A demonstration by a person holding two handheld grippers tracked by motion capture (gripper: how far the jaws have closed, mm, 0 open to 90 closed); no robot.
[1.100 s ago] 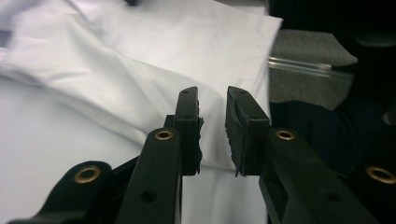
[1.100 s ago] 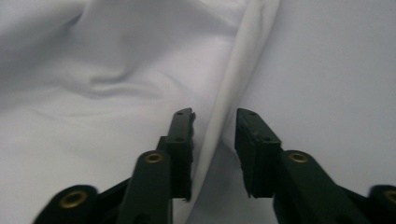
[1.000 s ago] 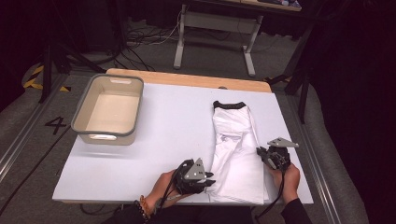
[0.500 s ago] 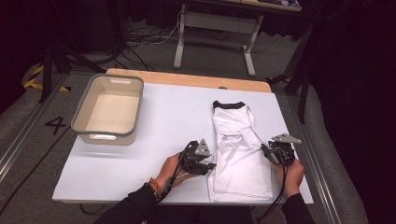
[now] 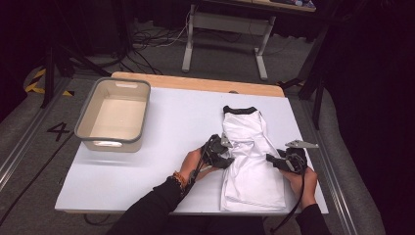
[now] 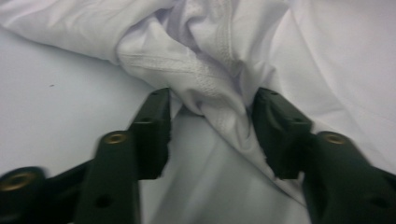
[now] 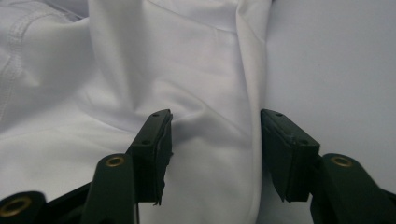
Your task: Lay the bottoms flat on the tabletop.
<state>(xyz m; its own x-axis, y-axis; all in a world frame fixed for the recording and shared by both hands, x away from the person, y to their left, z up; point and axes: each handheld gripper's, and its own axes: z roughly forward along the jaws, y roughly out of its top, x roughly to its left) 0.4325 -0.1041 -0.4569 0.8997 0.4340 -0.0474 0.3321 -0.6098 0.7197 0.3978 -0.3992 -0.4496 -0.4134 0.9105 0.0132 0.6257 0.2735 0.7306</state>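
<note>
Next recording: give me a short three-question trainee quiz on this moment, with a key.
1. True or false: the grey bin holds the white shirt.
2. Which gripper has a bunched fold of the shirt between its jaws: A) left gripper B) right gripper C) neither?
3. What colour is the shirt's collar?

Key: 1 false, the shirt lies folded on the table. 2 A; the right gripper's open jaws straddle smooth cloth at the shirt's edge. 3 black.
</note>
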